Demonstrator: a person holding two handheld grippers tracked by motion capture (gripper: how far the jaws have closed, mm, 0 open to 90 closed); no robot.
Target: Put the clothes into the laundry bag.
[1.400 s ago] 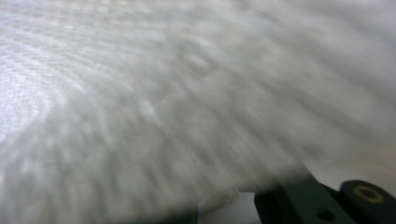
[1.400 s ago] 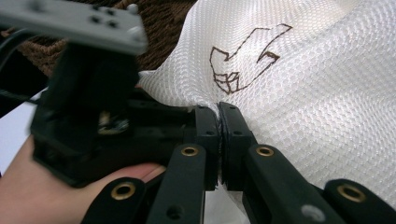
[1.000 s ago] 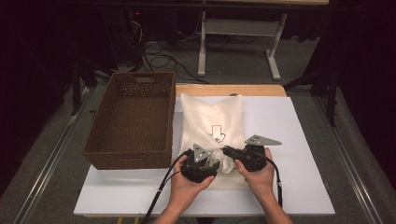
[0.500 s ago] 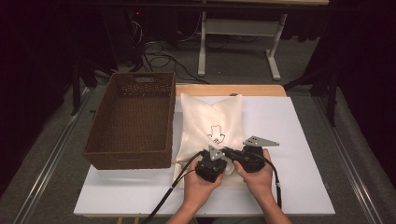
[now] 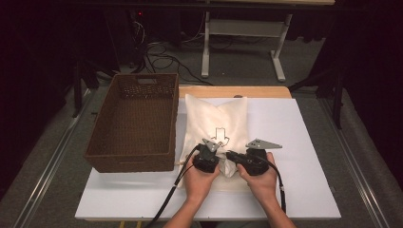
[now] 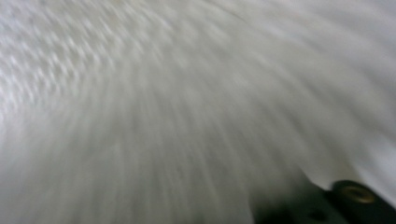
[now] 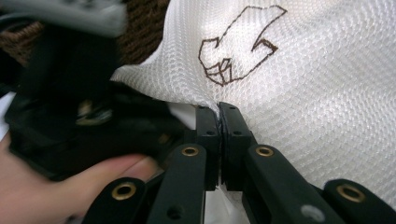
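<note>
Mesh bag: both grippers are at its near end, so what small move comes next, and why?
Probably lift the near end slightly. The right gripper is clamped on the white mesh bag; the left gripper, jaws just closing, sits against the bunched mesh beside it. The wicker basket waits alongside.

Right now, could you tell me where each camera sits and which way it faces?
High view: above the near edge, looking forward and down on table, basket, bag; both hands.
Left gripper view: on the left gripper, pressed to blurred mesh.
Right gripper view: along the right gripper, pinching the bag; a fingertip shows.
All share the bag.
</note>
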